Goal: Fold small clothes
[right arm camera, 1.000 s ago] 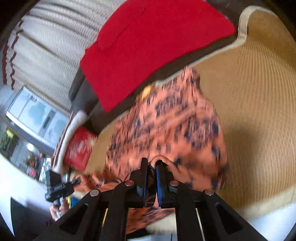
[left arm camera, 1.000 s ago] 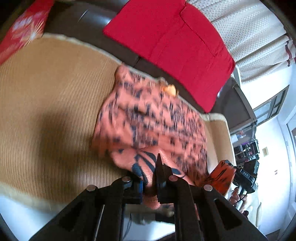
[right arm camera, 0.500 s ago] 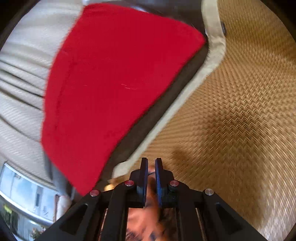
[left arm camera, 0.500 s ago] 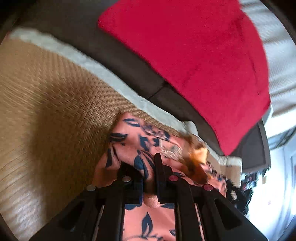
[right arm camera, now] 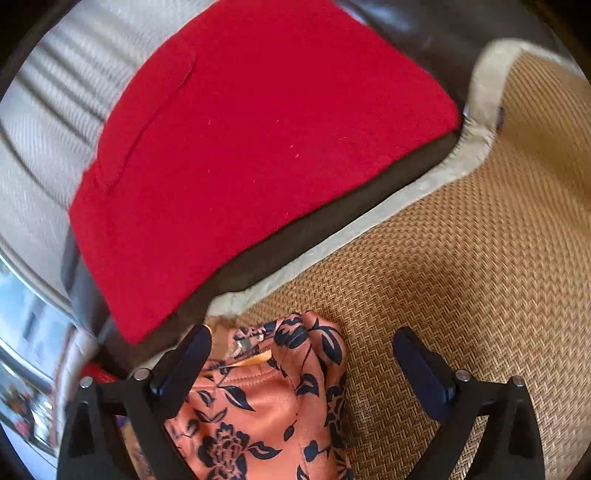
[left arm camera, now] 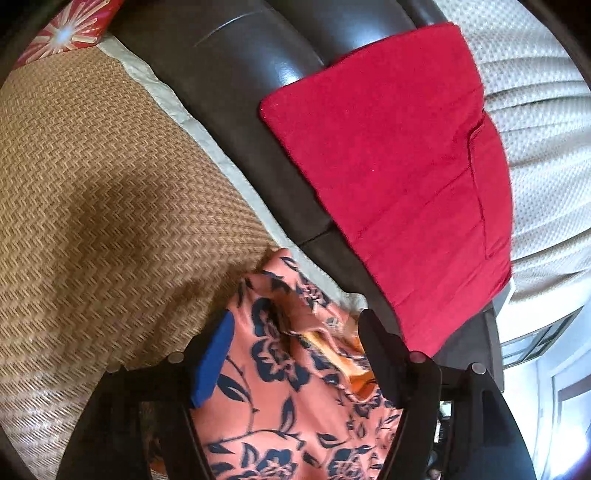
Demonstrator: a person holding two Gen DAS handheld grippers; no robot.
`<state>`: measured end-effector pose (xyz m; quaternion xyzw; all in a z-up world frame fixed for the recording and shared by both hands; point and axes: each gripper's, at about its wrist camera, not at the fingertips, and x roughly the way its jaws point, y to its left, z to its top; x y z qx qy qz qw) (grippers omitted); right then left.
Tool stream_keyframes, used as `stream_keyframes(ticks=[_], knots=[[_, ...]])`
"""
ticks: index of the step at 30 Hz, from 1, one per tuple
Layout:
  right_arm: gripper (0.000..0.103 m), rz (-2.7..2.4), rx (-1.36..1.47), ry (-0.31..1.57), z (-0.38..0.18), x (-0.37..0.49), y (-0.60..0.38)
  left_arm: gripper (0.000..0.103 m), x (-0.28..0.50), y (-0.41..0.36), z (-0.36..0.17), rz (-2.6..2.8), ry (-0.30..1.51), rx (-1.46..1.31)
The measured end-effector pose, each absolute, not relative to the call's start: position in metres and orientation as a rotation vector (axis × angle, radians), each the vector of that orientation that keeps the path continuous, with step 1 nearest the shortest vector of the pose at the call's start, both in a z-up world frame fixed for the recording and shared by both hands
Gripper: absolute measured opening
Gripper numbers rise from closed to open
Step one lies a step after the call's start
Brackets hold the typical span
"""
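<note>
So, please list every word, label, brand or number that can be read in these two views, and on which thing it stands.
No text can be read in either view.
Floral garment: a small pale tag near its collar, too blurred to read.
Red cloth on the dark sofa: plain, no writing.
Woven mat: only a weave pattern.
Red patterned item at the top left corner: a white starburst, no letters.
</note>
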<state>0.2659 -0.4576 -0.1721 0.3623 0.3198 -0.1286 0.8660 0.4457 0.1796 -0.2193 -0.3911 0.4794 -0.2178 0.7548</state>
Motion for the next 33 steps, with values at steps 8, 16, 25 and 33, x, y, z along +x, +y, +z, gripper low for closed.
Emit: stream_keyframes(ticks=[8, 16, 25, 33], knots=[[0.031, -0.284, 0.516, 0.926, -0.198, 0.311, -0.409, 0.070, 0.477, 0.134, -0.247, -0.427, 1.154, -0.814], [0.008, -0.364, 0.392, 0.784, -0.154, 0.304, -0.399, 0.010, 0.497, 0.103, -0.237, -0.442, 1.133, -0.690], [0.008, -0.452, 0.545, 0.646, -0.156, 0.318, -0.436, 0.010, 0.514, 0.116, -0.213, -0.428, 0.965, -0.795], [0.013, -0.488, 0.837, 0.829, -0.227, 0.342, -0.485, 0.026, 0.542, 0.117, -0.279, -0.279, 1.139, -0.847]])
